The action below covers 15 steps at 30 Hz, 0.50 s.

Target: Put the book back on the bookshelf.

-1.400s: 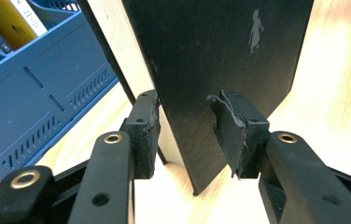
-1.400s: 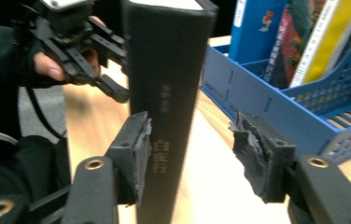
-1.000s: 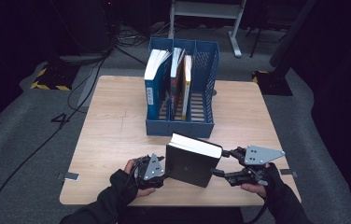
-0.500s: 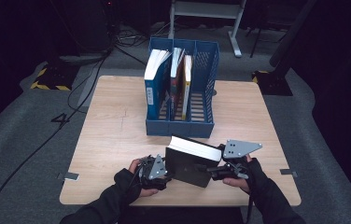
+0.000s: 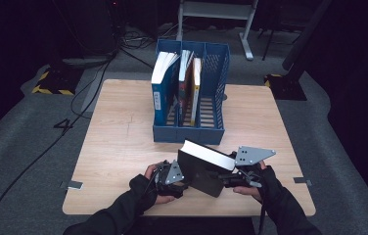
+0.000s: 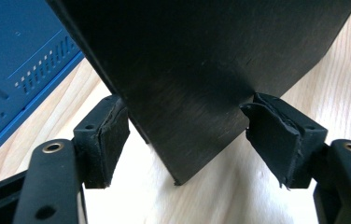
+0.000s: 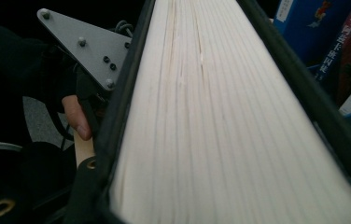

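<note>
A thick black book (image 5: 202, 172) with a cream page edge (image 5: 210, 153) stands tilted on the table near the front edge, between both grippers. My left gripper (image 5: 185, 180) is at its left lower corner. In the left gripper view the black cover (image 6: 197, 60) hangs between the pads (image 6: 110, 140), which have just been opening and stand beside it without pressing. My right gripper (image 5: 227, 179) has just been closing and is shut on the book's right side. In the right gripper view the page edge (image 7: 220, 116) runs between its jaws.
A blue file rack (image 5: 188, 135) stands at mid-table behind the book, with a blue book (image 5: 162, 93) and two thinner ones upright in its slots. It is also in the left gripper view (image 6: 19, 70). Bare wooden table (image 5: 118, 147) lies to the left and right.
My right gripper has moved left, in against the book's right side. The left gripper's jaws stand wider. The book stays in place, tilted.
</note>
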Each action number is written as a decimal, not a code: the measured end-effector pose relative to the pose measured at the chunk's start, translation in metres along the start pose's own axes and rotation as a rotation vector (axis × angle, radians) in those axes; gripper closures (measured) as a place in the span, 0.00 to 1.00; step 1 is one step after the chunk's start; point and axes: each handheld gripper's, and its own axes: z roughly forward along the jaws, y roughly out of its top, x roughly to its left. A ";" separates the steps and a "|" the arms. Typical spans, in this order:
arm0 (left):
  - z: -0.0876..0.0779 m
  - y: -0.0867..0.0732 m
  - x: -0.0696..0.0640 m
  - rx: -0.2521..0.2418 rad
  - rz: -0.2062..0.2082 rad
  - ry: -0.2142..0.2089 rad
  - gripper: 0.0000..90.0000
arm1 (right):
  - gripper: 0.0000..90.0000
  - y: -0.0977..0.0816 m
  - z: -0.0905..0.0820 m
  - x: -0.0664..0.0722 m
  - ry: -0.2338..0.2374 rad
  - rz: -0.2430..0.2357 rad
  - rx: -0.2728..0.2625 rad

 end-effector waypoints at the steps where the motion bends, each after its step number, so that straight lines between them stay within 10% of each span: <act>1: 0.002 0.001 0.001 -0.002 -0.006 -0.005 0.31 | 0.52 0.000 0.000 0.000 -0.001 0.003 0.002; 15: -0.010 -0.015 0.015 0.092 -0.012 -0.049 0.27 | 0.56 0.002 -0.003 -0.005 -0.037 0.059 0.012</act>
